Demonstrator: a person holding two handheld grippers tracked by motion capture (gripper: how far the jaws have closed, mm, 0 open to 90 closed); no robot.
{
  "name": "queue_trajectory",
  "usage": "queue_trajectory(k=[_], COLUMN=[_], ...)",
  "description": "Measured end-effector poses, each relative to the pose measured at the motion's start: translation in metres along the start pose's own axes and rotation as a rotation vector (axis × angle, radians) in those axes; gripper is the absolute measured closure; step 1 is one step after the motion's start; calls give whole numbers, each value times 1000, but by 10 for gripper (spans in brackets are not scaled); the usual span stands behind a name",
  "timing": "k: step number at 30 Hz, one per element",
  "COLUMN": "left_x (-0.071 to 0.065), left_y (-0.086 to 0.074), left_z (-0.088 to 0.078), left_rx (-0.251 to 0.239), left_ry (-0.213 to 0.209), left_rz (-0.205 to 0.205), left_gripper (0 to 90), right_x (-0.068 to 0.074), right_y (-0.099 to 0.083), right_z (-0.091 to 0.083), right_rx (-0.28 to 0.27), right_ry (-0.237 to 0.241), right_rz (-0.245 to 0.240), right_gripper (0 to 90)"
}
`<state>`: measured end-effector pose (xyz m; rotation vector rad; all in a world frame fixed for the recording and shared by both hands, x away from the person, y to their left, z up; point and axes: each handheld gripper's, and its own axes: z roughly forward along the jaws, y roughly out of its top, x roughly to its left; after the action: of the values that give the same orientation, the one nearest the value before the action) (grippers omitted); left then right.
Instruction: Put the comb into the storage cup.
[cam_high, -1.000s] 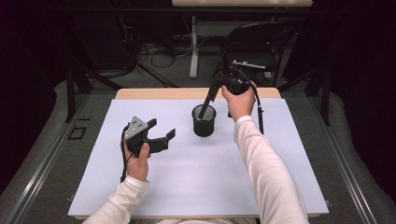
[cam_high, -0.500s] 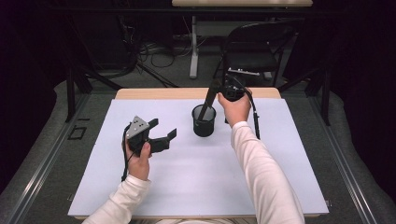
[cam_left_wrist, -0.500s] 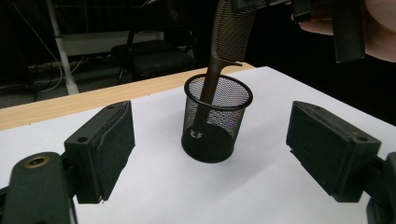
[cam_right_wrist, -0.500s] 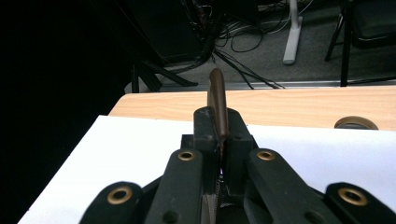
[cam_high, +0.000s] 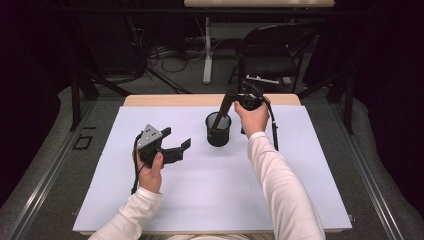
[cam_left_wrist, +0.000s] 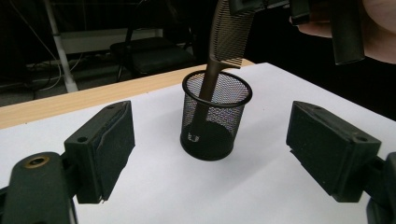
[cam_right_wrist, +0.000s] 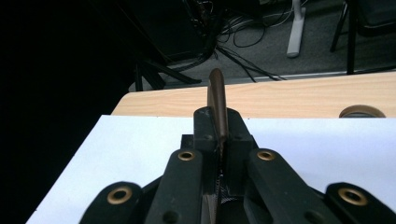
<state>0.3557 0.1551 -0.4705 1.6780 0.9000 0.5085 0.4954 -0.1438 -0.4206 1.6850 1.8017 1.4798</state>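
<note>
Two claws, one comb (cam_left_wrist: 219, 56), one cup (cam_left_wrist: 215, 122).
Right claw (cam_high: 234, 98) clenched on comb, handle inside cup; left claw (cam_high: 176, 144) released, nearby.

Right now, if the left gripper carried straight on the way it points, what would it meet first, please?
Most likely the black mesh cup, which stands centred ahead between the open jaws of the left gripper, with bare white paper before it. How far off is unclear.

A black folding chair (cam_high: 272, 47) stands beyond the white-covered table (cam_high: 210, 200), cables (cam_high: 165, 57) beside it.
</note>
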Motion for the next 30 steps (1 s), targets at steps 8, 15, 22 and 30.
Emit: queue_trajectory(k=[8, 15, 22, 30], left_x=[0, 0, 1, 0], left_y=[0, -1, -1, -2], left_z=[1, 0, 1, 2], left_rx=[5, 7, 6, 18], left_ry=[4, 5, 5, 4], left_rz=[2, 0, -3, 3], left_gripper=[159, 159, 159, 160], right_x=[-4, -7, -12, -19], right_y=[-3, -5, -5, -5], right_z=[2, 4, 3, 1], right_rx=[13, 5, 9, 17], right_ry=[9, 13, 16, 6], right_rz=[21, 34, 52, 55], right_gripper=[871, 871, 870, 869])
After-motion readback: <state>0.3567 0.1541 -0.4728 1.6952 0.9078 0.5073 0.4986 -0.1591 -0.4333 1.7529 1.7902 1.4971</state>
